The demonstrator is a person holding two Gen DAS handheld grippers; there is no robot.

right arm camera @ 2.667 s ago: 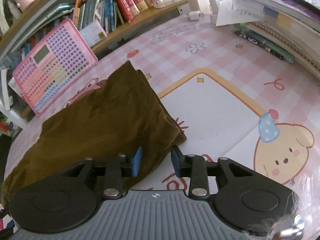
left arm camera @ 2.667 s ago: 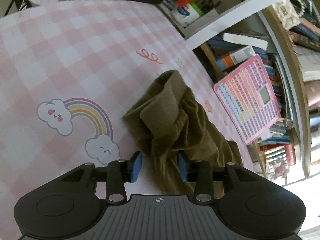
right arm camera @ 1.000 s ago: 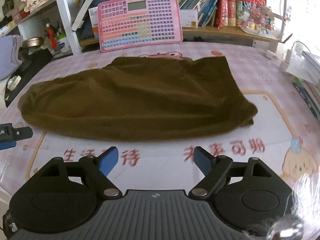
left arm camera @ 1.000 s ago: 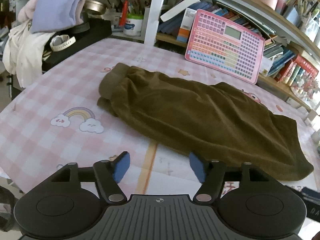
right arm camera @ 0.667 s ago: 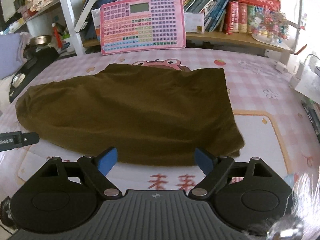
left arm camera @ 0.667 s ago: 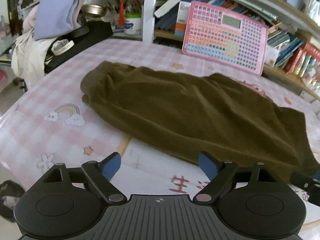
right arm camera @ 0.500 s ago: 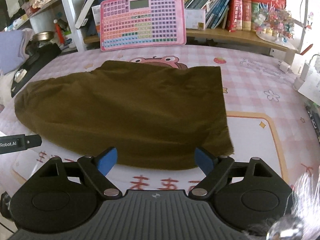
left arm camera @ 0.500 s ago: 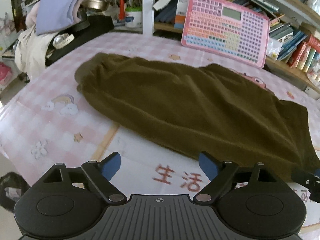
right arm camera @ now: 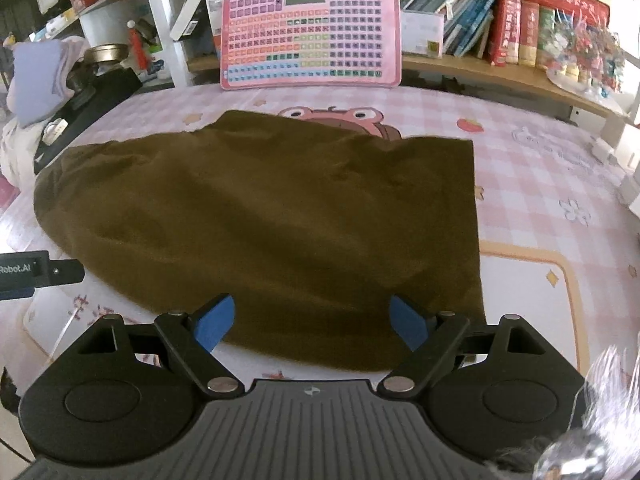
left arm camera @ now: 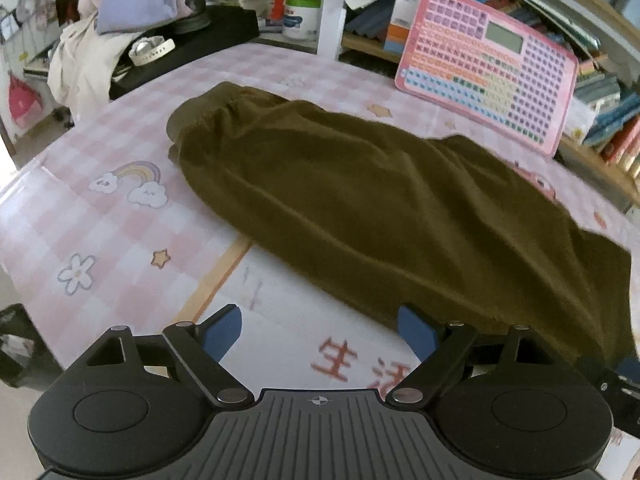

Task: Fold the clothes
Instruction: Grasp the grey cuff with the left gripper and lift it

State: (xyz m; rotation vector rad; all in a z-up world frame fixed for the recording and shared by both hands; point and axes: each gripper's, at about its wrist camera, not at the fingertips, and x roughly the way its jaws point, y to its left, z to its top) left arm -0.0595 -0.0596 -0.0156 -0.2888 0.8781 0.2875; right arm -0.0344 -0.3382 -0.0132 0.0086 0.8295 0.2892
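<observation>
Left gripper (left arm camera: 320, 332) just widened, both empty

A lived-in home study: crowded wooden bookshelves (right arm camera: 472, 56), a pink cartoon-printed checked tablecloth (left arm camera: 120, 216), a child's pink keyboard toy (right arm camera: 310, 30).

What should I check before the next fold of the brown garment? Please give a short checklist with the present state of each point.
1. Left gripper open and empty: ok.
2. Right gripper open and empty: ok.
3. Brown garment laid out on the table: ok.
4. Garment smooth: not ok, soft wrinkles and a bunched band at the far end.
5. Pink keyboard toy apart from the garment: ok.
6. Number of layers in the garment: cannot tell.
</observation>
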